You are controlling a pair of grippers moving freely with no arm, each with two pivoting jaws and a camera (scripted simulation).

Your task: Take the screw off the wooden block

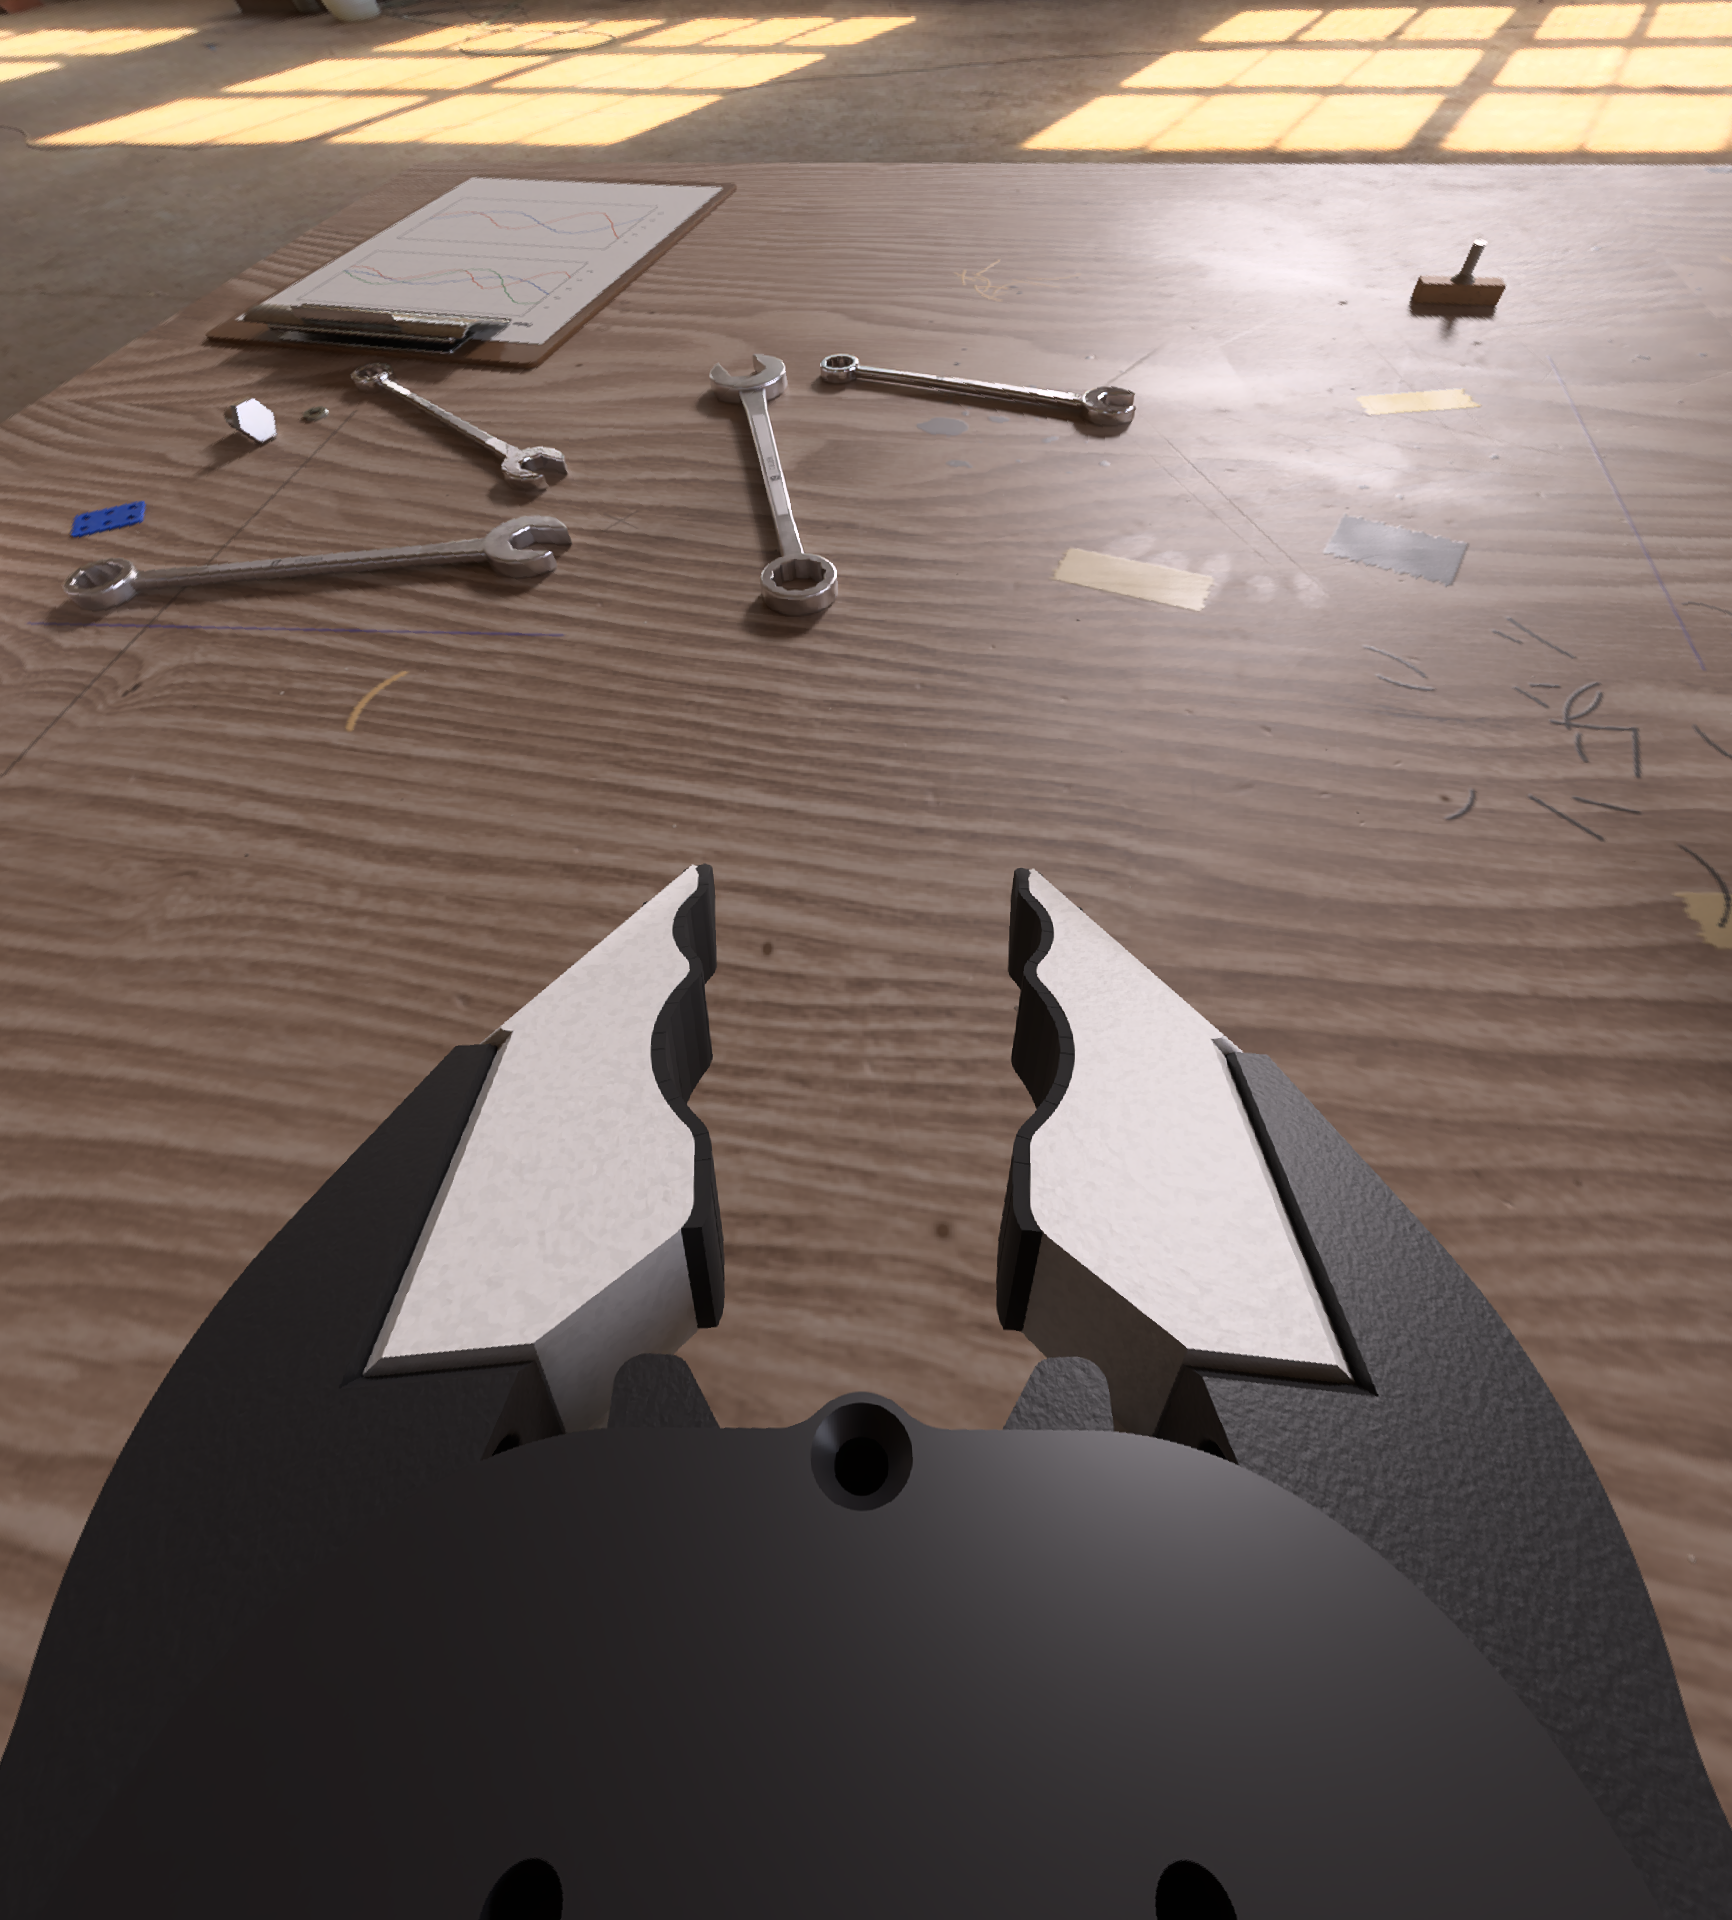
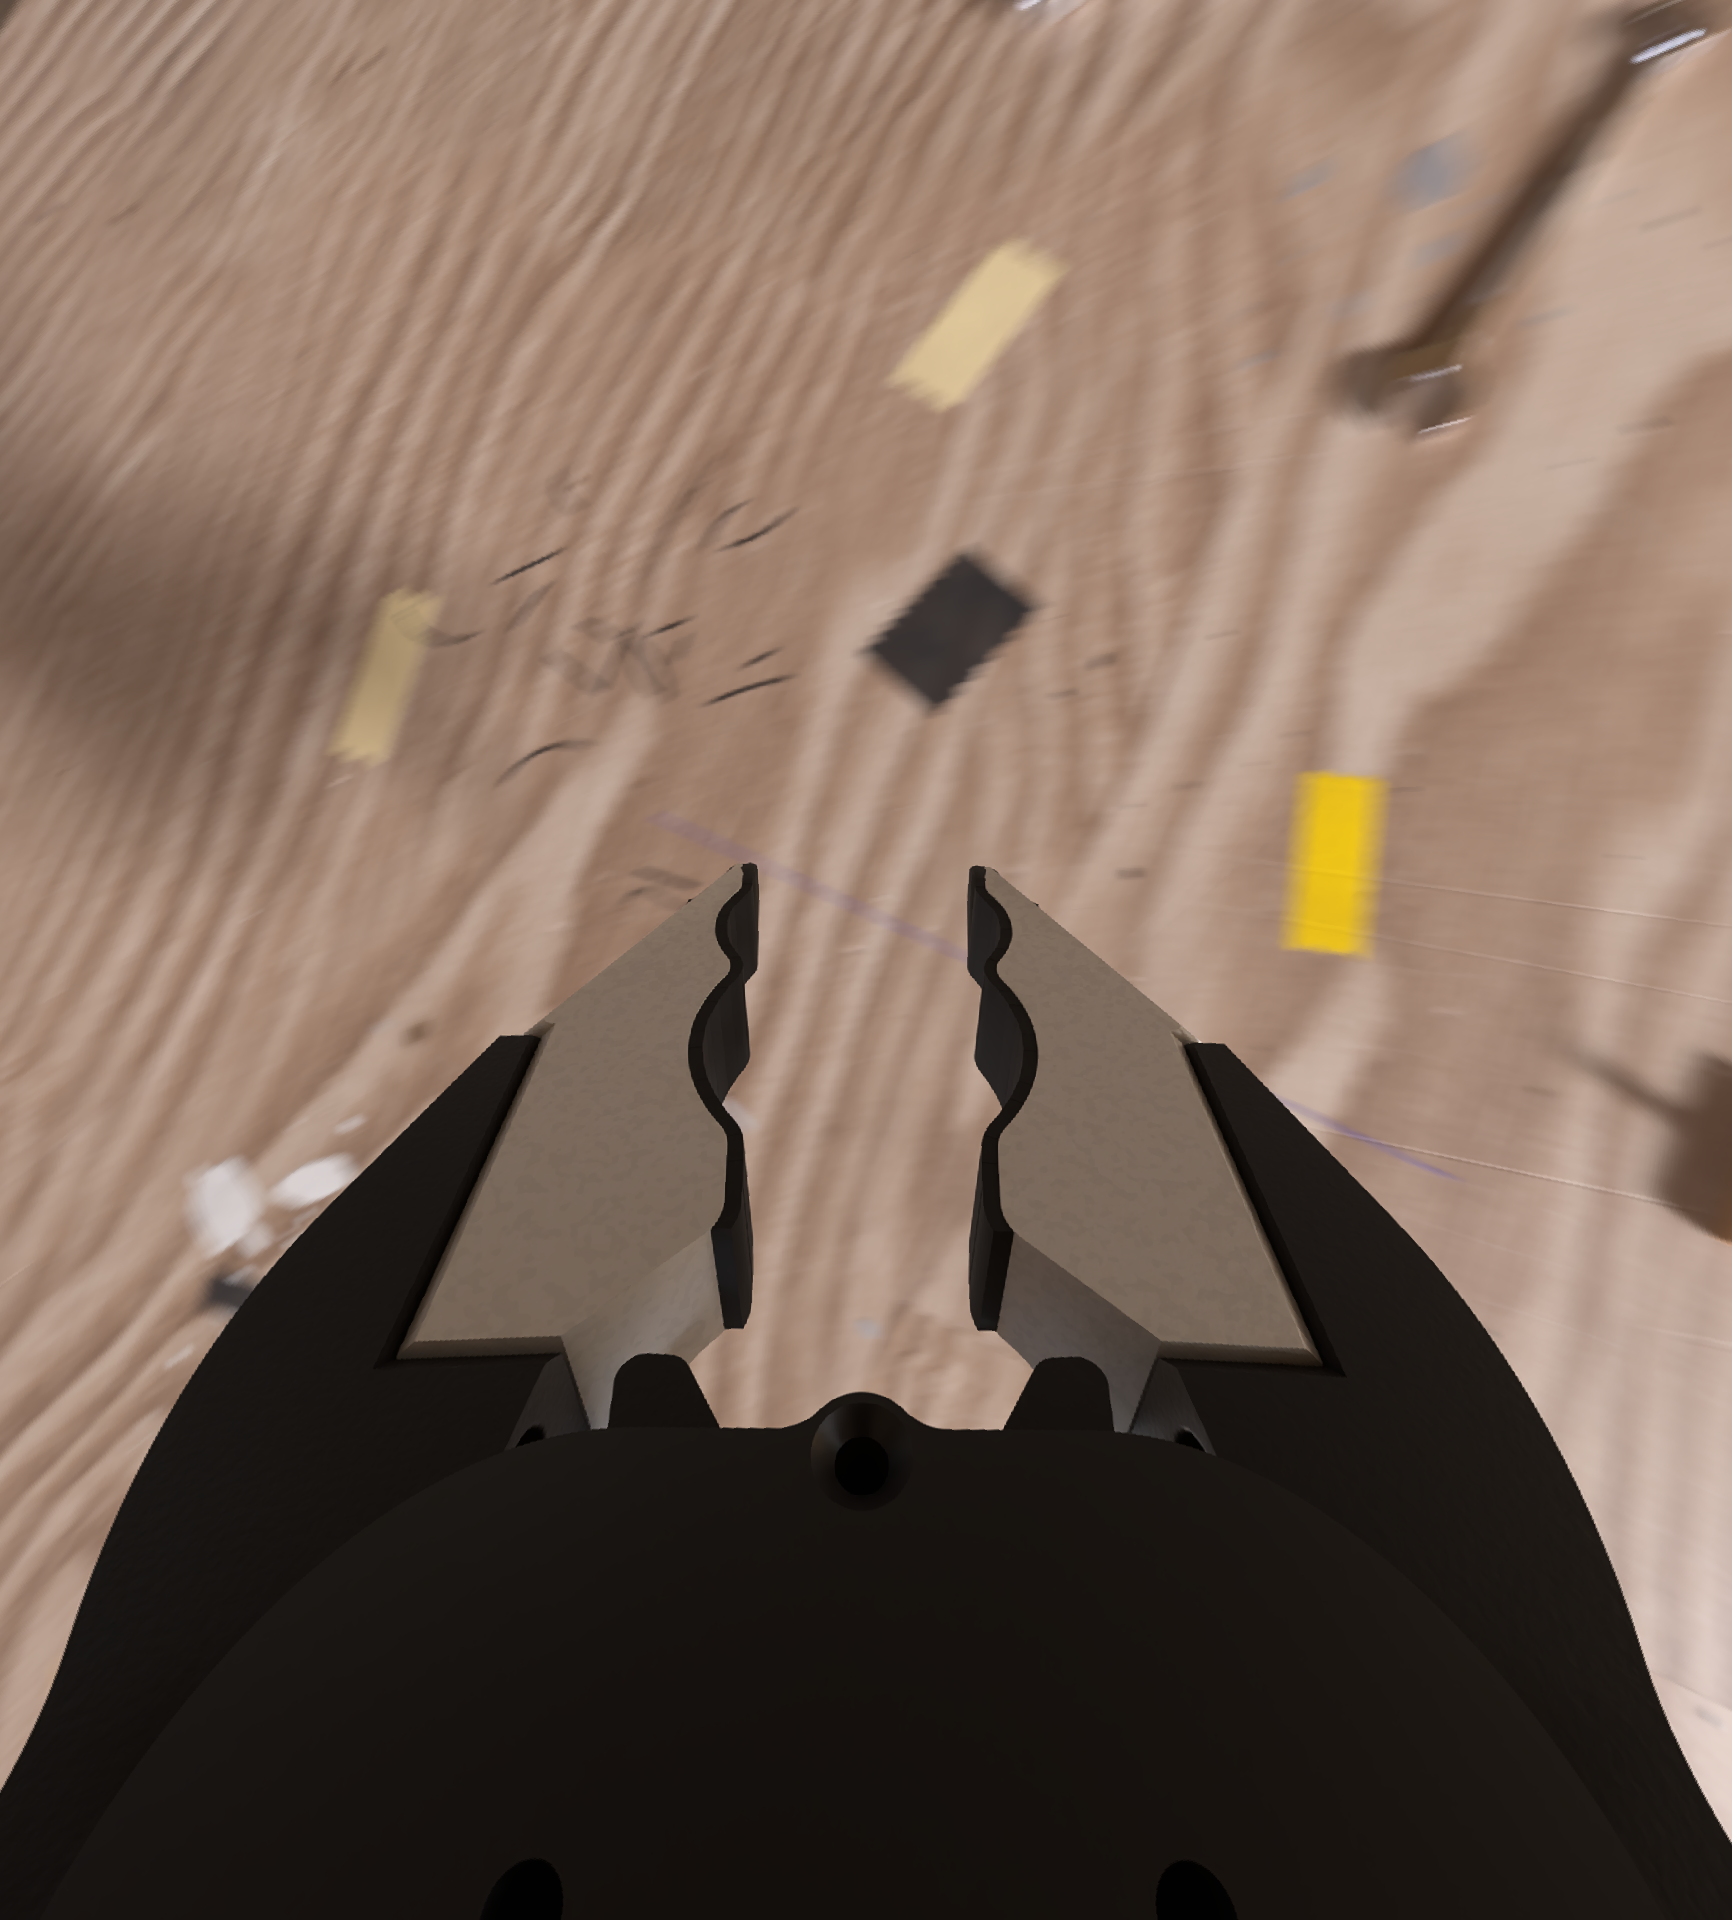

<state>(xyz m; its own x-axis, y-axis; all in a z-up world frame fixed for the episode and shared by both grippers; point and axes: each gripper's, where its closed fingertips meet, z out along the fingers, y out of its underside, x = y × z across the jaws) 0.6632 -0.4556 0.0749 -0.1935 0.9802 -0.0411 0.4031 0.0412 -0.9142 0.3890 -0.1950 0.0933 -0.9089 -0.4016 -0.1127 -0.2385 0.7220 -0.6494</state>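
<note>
My left gripper (image 1: 862,883) and right gripper (image 2: 862,878) both stand parted, empty. The screw (image 1: 1468,260) sits upright in the wooden block (image 1: 1454,295), far ahead-right of the left one.

My left wrist view looks low and forward across the surface (image 1: 945,727) toward its far edge. My right wrist view, blurred, tilts steeply down, closer to the surface (image 2: 426,312). Both share the dark tape patch (image 1: 1395,549) (image 2: 950,631).
</note>
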